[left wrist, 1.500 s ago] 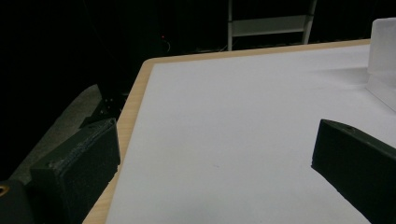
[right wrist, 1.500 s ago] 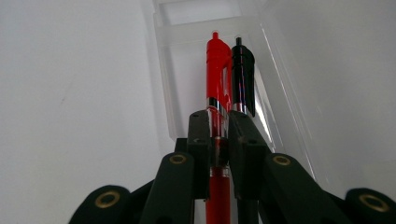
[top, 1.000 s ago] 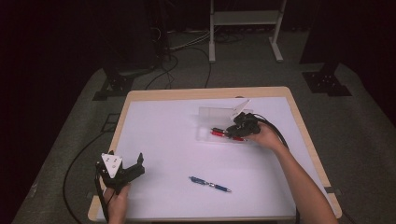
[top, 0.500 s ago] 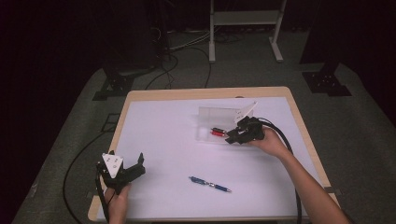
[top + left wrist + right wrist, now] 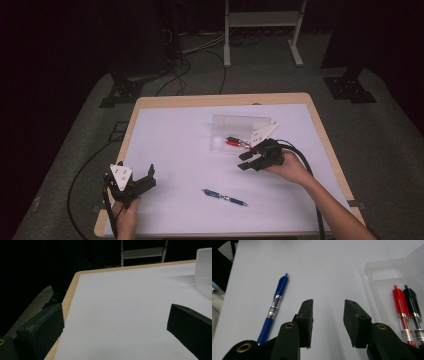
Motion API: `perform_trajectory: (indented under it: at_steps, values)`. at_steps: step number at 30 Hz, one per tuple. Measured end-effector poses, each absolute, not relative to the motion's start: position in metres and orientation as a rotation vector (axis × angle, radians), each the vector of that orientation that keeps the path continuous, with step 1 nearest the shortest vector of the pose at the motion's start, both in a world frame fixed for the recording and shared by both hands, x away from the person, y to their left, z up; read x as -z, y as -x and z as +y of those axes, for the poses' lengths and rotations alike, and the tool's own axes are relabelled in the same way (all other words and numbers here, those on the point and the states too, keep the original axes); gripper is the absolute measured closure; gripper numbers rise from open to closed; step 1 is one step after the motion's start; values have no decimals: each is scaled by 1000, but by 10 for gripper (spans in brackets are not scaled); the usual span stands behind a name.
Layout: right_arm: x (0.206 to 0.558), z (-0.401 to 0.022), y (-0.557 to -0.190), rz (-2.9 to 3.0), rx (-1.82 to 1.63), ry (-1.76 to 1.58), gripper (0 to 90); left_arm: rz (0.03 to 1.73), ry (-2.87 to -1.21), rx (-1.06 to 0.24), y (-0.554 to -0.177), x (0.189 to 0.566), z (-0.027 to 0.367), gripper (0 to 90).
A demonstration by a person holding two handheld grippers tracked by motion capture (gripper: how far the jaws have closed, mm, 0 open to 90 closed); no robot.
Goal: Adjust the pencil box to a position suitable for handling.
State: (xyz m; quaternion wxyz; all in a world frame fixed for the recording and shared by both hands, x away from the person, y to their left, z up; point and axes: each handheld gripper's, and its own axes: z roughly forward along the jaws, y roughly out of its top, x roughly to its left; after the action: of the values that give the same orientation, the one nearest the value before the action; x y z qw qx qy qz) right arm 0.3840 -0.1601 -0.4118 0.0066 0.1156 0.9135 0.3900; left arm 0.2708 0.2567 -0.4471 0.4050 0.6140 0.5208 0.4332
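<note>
Two tongs: right tongs (image 5: 328,315) spread and empty, jaws just been opening, beside the pen case (image 5: 240,131); left tongs (image 5: 131,181) spread, idle at the table (image 5: 165,150) corner.
Blue pen: (image 5: 274,306) lies loose, near the right tongs.
Next step: likely centre the jaws across the barrel, then close.
Case contents: red pen (image 5: 402,311), black pen (image 5: 413,307).
Obstacles: nothing between.

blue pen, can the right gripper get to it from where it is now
Probably yes. The blue pen lies alone on bare white table, nothing between it and the right gripper, whose fingers stand apart and empty, having just been opening.
</note>
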Motion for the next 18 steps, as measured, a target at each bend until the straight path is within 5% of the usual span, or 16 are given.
perform_trajectory:
  at_steps: [18]
  values:
    - [419,-142,-338,2881,-1259,-346,544,1316,-1553,-1096,-271,447,256,3]
